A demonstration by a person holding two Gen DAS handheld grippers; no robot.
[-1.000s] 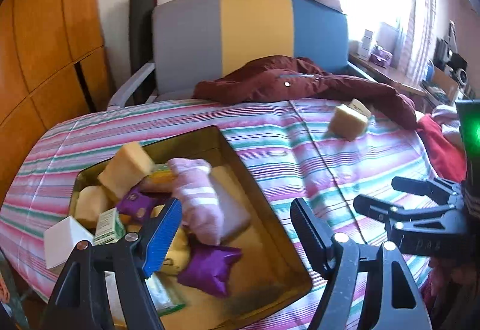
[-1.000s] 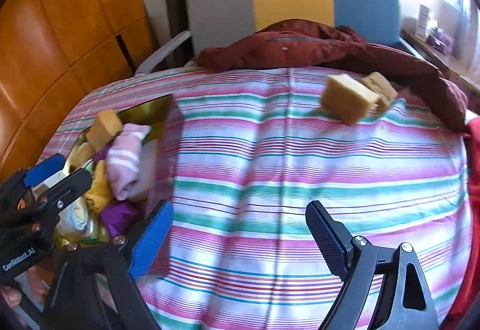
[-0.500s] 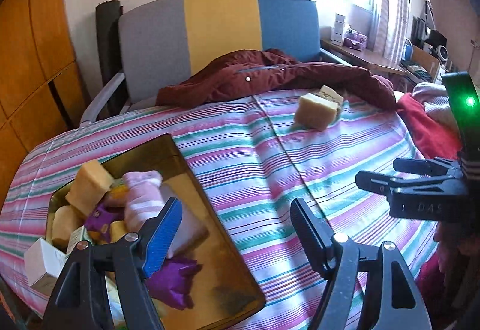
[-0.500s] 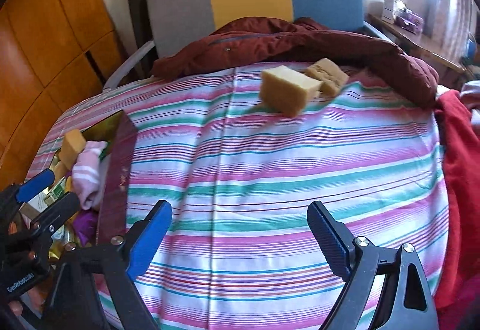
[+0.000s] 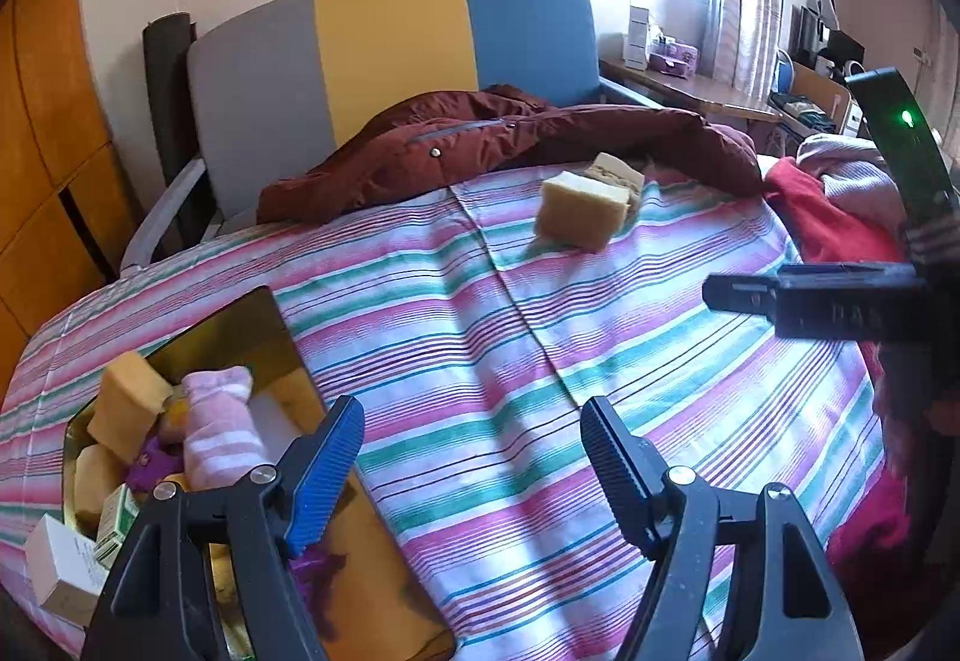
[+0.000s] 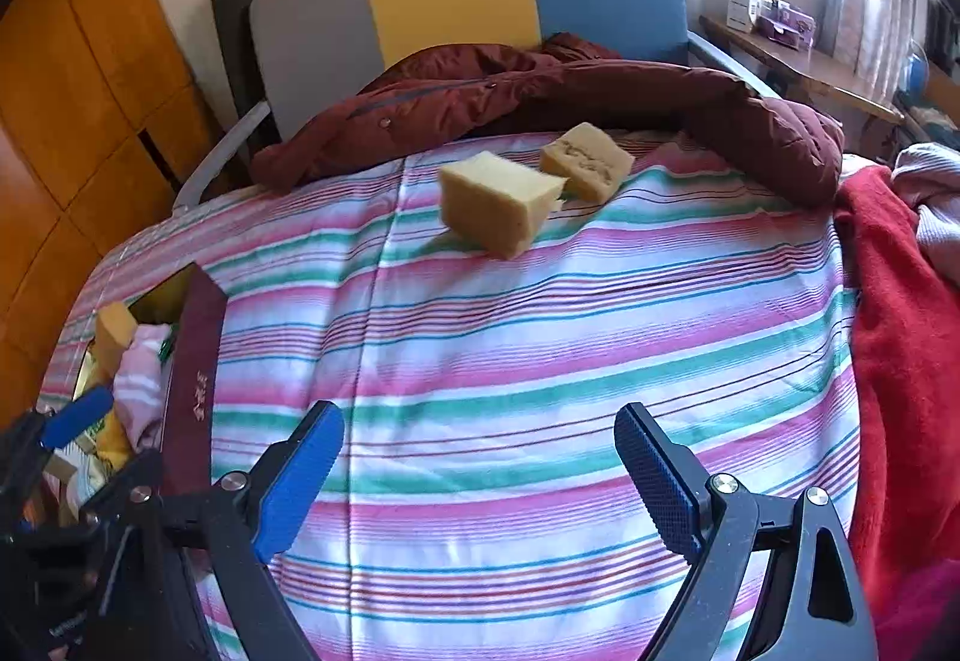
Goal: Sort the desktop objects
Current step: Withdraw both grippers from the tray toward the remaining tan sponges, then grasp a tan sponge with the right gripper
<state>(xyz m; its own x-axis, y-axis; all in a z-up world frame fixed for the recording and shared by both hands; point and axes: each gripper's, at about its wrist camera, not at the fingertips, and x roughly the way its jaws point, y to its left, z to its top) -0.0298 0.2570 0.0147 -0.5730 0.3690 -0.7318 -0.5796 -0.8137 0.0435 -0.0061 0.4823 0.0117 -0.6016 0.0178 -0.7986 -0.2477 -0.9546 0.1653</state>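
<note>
Across the striped cloth, two sponge blocks wait.
Left wrist view: left gripper (image 5: 471, 460) gapes empty; the tin (image 5: 240, 325) is beside it. Right wrist view: right gripper (image 6: 480, 472) gapes empty; the nearer sponge (image 6: 495, 205) far ahead looks light and squashy, best pinched across its flat sides.

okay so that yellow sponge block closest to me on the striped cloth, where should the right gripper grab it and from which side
Grip the nearer sponge across its two broad side faces, coming down from above on its near, free end. It sits tilted, and the second sponge crowds its far right corner, so that end is probably poor. The right gripper is open and empty.
</note>
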